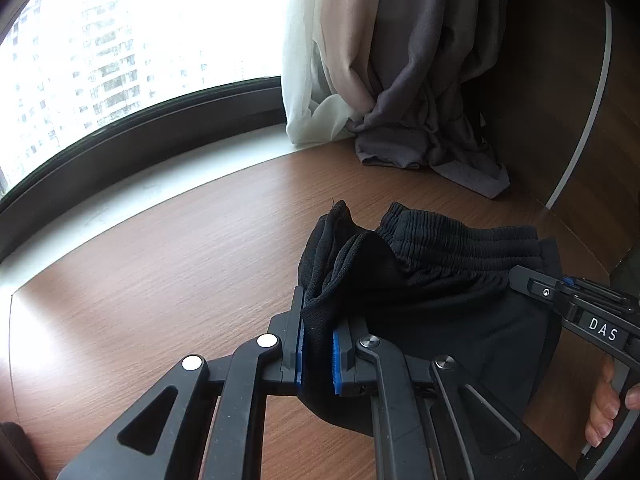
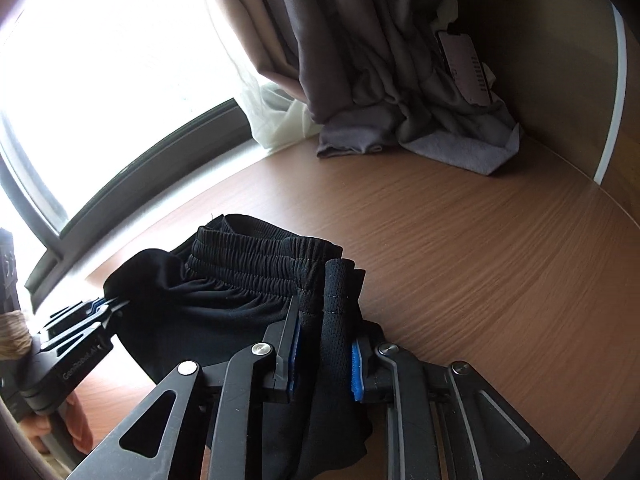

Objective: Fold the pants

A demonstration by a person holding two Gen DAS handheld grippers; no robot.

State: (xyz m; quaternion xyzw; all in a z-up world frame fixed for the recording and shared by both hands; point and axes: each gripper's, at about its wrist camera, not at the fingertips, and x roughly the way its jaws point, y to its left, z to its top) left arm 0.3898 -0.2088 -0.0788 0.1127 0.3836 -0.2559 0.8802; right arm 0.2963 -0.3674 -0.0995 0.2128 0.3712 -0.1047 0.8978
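Above the wooden table point(image 2: 480, 240), with the left gripper point(image 1: 319, 344) and the right gripper point(image 2: 322, 354) each clamped on a bunched end of the black pants point(image 1: 440, 280), keep both ends level and taut, then lower evenly to lay the fold flat.

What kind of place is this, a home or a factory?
Probably a home, maybe a high-rise flat or hotel room: a wooden table stands by a big window facing tower blocks, with curtains gathered at its corner, and black pants being folded.
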